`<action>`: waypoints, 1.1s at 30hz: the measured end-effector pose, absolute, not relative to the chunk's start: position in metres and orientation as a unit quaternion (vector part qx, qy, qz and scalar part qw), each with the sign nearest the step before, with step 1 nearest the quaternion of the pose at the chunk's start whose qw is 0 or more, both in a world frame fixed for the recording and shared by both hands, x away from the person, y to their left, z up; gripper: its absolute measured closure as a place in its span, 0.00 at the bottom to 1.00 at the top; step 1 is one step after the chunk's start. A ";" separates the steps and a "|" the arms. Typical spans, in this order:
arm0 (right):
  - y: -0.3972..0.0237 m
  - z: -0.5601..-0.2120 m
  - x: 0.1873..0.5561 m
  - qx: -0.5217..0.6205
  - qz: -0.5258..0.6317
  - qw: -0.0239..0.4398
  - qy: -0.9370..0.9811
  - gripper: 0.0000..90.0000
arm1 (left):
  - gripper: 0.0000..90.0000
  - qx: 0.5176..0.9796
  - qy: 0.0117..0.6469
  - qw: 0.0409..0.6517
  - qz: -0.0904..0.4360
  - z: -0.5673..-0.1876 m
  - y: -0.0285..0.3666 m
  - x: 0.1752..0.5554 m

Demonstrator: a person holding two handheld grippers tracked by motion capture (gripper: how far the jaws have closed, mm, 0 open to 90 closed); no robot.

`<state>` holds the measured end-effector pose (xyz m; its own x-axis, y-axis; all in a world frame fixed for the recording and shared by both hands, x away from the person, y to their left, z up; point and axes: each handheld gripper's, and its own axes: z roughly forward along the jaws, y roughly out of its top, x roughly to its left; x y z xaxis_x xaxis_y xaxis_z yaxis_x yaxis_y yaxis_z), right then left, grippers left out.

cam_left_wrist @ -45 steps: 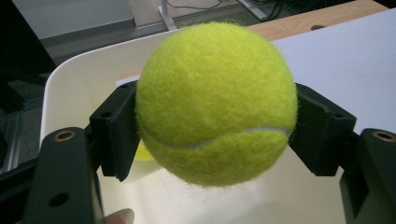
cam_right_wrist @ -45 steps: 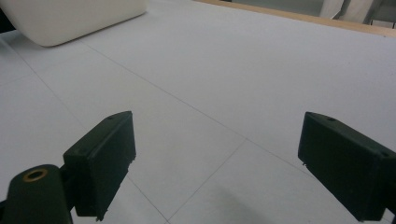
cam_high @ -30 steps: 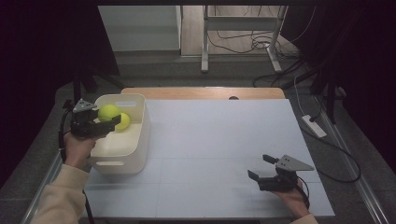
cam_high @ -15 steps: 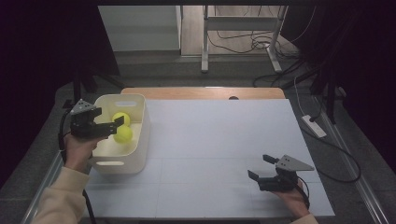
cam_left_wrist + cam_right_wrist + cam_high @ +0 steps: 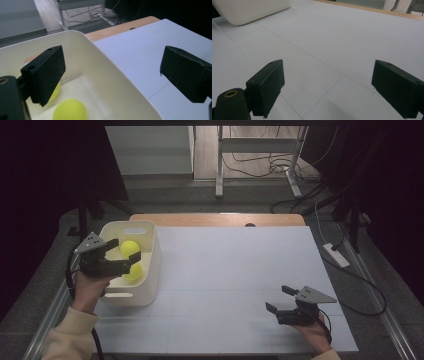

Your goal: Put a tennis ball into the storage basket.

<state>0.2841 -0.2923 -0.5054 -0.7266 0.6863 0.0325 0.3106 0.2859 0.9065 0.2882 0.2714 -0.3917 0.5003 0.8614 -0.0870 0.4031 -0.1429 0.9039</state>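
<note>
Resting low at the near right of the table [image 5: 235, 270], the right gripper [image 5: 280, 302] has its jaws spread with nothing but bare white surface between them, parked out of the way while the other hand works. Farther off at the left, the left gripper [image 5: 125, 257] hangs over the bin [image 5: 152, 265], its jaws having just been opening and now standing wide with nothing between them, as the left gripper view makes plain. Two balls lie below on the bin's floor, one ball [image 5: 70, 110] near the middle and the other ball [image 5: 56, 91] half hidden behind the left jaw; they look to be touching, though the jaw blocks the spot. The bin's high walls keep them from rolling off, which is likely why they are dropped there. Beyond the bin, the table's wooden edge [image 5: 220, 219] borders a dark floor with cables [image 5: 250, 167].
</note>
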 end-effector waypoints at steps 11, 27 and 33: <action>-0.292 -0.505 0.284 0.320 0.506 0.186 0.779 0.12 | 0.08 0.735 0.397 0.506 0.216 -0.397 0.247 0.276; -0.293 -0.505 0.283 0.320 0.505 0.187 0.780 0.12 | 0.09 0.755 0.345 0.525 0.186 -0.414 0.214 0.257; -0.293 -0.505 0.283 0.320 0.505 0.187 0.780 0.12 | 0.10 0.761 0.332 0.528 0.178 -0.420 0.206 0.251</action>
